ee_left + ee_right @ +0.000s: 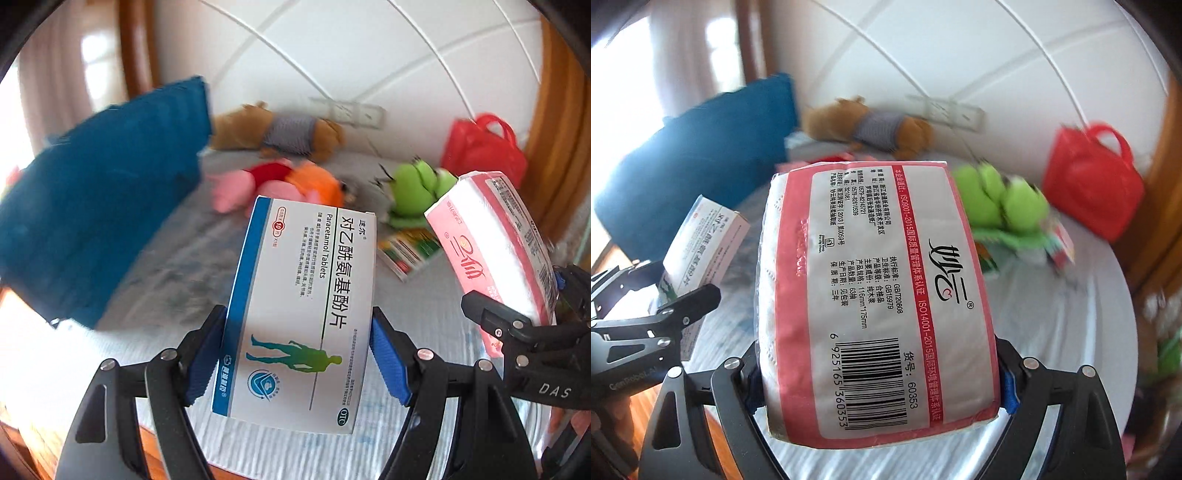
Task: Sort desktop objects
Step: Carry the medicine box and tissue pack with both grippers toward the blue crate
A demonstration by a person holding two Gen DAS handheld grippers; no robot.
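My left gripper [297,354] is shut on a white and blue box of paracetamol tablets [299,314], held above the cloth-covered table [166,280]. The same box [701,243] shows at the left of the right wrist view, in the other gripper [665,302]. My right gripper [879,380] is shut on a pink and white pack of tissues [875,295], which fills most of that view. In the left wrist view the tissue pack [491,251] hangs at the right, with the right gripper [517,332] clamped on it.
At the back of the table lie a brown plush bear [277,129], a pink and orange plush [273,184], a green plush [417,188] and a small colourful box [406,251]. A blue cushion [99,192] stands at left, a red bag [484,144] at back right.
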